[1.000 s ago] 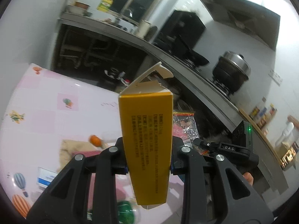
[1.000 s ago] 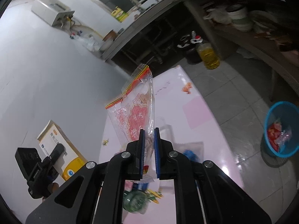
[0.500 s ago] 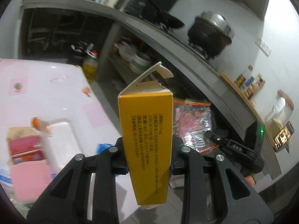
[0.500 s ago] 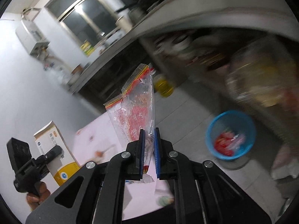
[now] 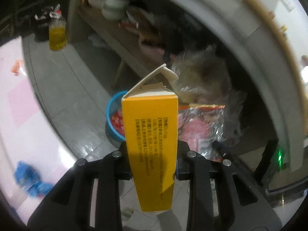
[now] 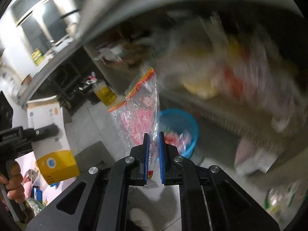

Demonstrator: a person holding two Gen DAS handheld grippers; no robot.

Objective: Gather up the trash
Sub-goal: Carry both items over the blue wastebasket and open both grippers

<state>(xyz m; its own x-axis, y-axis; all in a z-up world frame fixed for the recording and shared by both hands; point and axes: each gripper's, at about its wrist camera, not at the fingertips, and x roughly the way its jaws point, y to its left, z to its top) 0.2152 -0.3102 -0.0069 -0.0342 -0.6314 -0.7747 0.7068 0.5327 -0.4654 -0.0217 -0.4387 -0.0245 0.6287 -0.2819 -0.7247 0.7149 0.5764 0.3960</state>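
My left gripper [image 5: 153, 164] is shut on an upright yellow carton [image 5: 151, 134] with its top flap torn open. The same carton [image 6: 52, 142] shows at the left of the right wrist view, with the left gripper [image 6: 33, 134] and a hand on it. My right gripper [image 6: 153, 154] is shut on a clear plastic bag [image 6: 139, 113] with a red and yellow zip strip and pink contents. That bag [image 5: 200, 127] also shows just right of the carton. A blue plastic basket [image 6: 182, 129] with red wrappers stands on the grey floor beyond both; in the left wrist view the blue basket [image 5: 112, 113] is partly hidden by the carton.
A pink-covered table [image 5: 23, 115] with blue scraps [image 5: 30, 175] lies at the left. A bottle of yellow oil [image 5: 57, 32] stands on the floor by a low shelf [image 5: 115, 36] of bowls and bags. The concrete counter [image 6: 107, 21] arches overhead. Blurred plastic bags [image 6: 231, 73] fill the right.
Both views have swung off the table toward the floor and tipped downward. The blue basket now sits straight ahead, nearer. Both grips are unchanged.
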